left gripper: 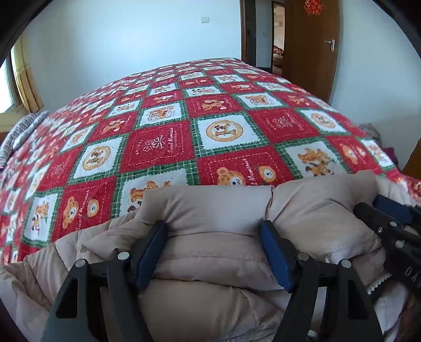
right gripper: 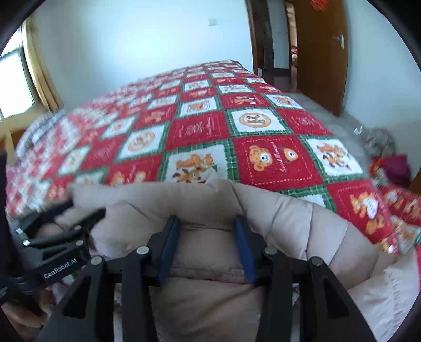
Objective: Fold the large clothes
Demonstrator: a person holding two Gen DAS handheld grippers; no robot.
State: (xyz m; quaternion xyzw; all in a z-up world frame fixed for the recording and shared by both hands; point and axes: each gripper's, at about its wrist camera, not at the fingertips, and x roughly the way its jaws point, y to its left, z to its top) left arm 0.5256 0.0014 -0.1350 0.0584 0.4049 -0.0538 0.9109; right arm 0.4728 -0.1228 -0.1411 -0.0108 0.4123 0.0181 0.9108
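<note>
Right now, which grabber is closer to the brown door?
Right. The right gripper rests on the coat on the side towards the door; the left gripper rests on the coat too, further toward the window.

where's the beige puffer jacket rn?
The beige puffer jacket lies bunched at the near edge of the bed, on the red patchwork quilt. It fills the bottom of both wrist views, with folds between each claw's fingers.

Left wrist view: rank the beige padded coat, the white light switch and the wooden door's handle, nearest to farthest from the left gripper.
1. Beige padded coat, bunched between the left gripper's fingers.
2. Wooden door's handle, far right, past the bed.
3. White light switch, on the far wall, top centre; close to the handle's depth, so uncertain.
</note>
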